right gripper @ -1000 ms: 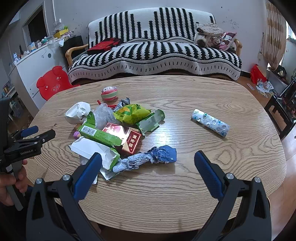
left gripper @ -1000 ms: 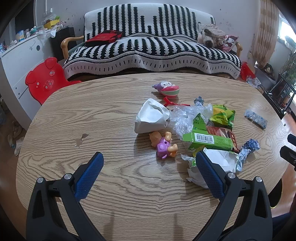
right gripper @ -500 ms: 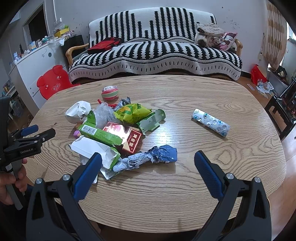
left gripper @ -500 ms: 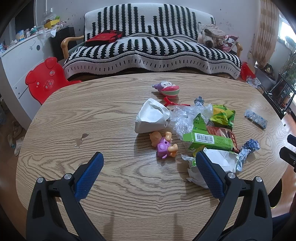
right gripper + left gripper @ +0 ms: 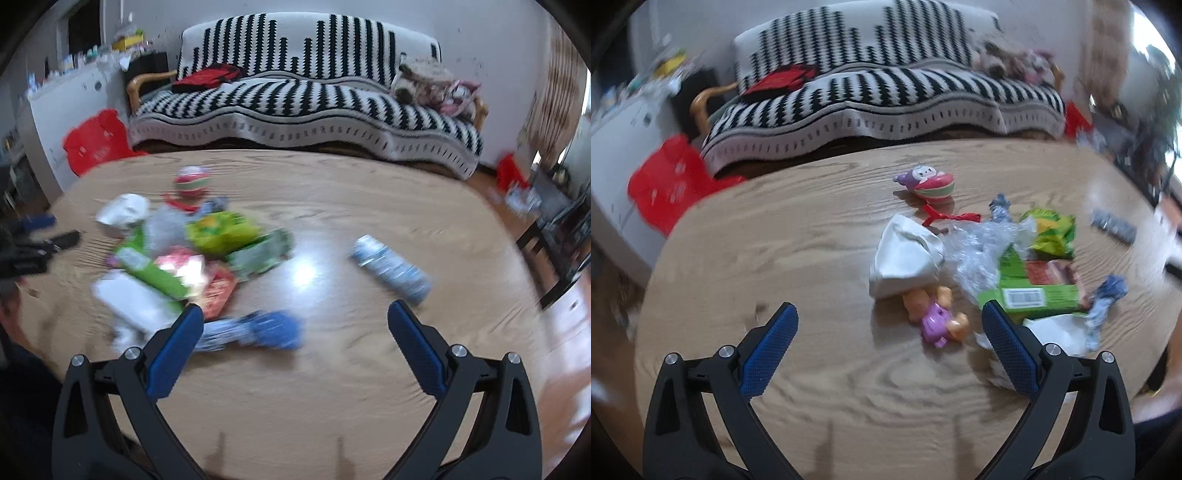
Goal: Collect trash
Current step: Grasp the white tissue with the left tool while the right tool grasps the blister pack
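Observation:
A trash pile lies on the oval wooden table point(image 5: 798, 258): a crumpled white paper point(image 5: 905, 254), clear plastic film point(image 5: 979, 251), a green carton with a barcode point(image 5: 1030, 295), a yellow-green snack bag point(image 5: 1052, 236), a red packet point(image 5: 218, 288), a flat white wrapper point(image 5: 136, 299) and a crumpled blue wrapper point(image 5: 255, 330). A silver blister strip point(image 5: 391, 267) lies apart to the right. My left gripper point(image 5: 888, 326) is open and empty, short of the pile. My right gripper point(image 5: 295, 325) is open and empty, its left finger near the blue wrapper. Both views are blurred.
A pink-and-orange doll point(image 5: 936, 319) lies just in front of the white paper, and a round striped toy point(image 5: 931, 184) lies behind the pile. A black-and-white striped sofa point(image 5: 306, 96) stands beyond the table, a red child's chair point(image 5: 668, 181) at its left.
Both grippers have moved forward toward the pile and the views have gone blurry. The trash has not moved. Both jaws stay open.

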`<move>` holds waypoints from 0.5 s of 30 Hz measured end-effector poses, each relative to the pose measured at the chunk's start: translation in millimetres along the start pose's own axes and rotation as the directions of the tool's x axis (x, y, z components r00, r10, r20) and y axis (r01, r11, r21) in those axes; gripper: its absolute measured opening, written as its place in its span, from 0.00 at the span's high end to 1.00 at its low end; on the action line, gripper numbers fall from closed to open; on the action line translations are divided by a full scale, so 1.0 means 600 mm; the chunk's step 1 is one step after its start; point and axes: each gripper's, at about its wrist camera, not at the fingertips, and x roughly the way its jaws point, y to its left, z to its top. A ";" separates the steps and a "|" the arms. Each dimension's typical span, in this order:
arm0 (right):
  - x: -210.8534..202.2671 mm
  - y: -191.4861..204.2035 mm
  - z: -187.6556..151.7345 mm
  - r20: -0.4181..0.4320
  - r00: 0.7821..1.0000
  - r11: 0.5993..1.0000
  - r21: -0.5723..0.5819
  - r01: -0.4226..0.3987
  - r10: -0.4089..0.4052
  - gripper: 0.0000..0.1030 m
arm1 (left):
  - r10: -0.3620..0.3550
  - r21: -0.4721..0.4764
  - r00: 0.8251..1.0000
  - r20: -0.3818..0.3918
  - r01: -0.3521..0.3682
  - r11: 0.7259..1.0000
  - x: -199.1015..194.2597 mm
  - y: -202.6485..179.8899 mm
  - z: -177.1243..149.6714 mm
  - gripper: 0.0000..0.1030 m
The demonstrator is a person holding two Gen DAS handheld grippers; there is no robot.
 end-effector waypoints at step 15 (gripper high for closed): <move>0.237 -0.136 -0.011 -0.141 0.986 0.992 -0.094 0.082 -0.094 0.06 | -0.078 0.148 0.993 -0.085 0.090 0.985 0.134 0.020 0.033 0.06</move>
